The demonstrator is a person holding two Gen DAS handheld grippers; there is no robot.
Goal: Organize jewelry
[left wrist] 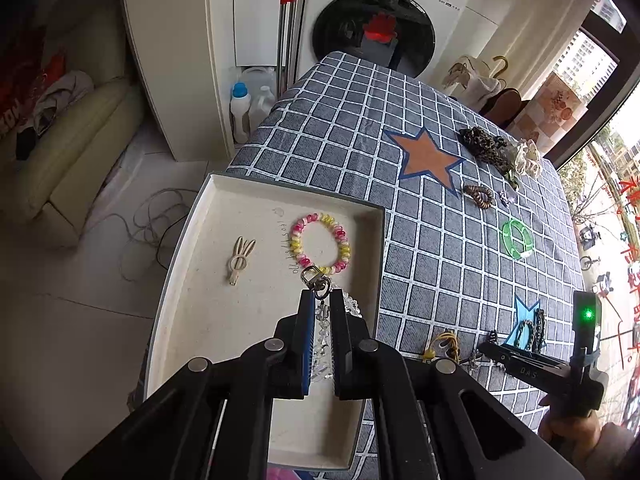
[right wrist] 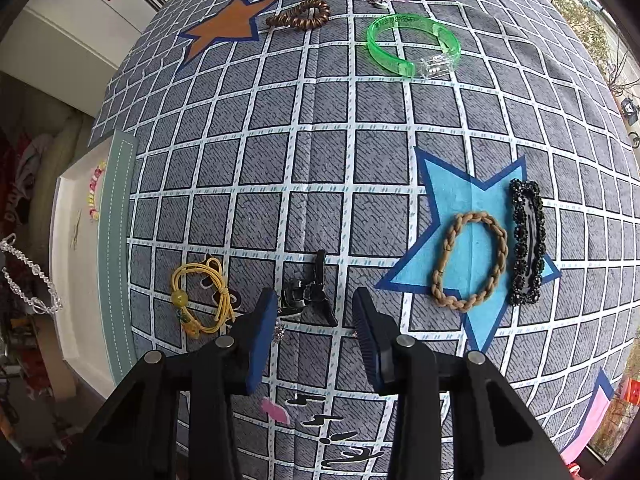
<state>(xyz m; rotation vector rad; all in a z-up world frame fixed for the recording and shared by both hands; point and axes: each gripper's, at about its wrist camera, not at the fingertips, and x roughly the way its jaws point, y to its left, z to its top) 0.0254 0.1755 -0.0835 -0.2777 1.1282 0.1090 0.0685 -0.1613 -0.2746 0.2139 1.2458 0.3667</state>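
1. Left gripper: jaws nearly closed, clamped on a clear crystal bead chain whose metal clasp projects just beyond the fingertips. It hangs over the white tray.
2. Right gripper: jaws partly open, nothing between the pads. It points steeply down at a small black hair clip lying on the cloth just ahead of the fingertips and between them; contact cannot be told.
3. In the tray: a pink-and-yellow bead bracelet, its near edge just beside the clasp, and a cream rabbit-ear hair clip to its left, apart from it.
4. Beside the right gripper's left finger: a yellow elastic hair tie with a yellow bead, lying flat on the cloth.
5. To the right, on a blue star print: a tan braided hair band, and just beside it a black beaded snap clip, both flat.
6. Farther off: a green translucent bangle and a brown spiral hair tie, near an orange star print.
7. Supporting surface: table covered with a grey grid-checked cloth; the tray sits at its left edge.
8. Background, left wrist view: a front-loading washing machine beyond the table's far end.
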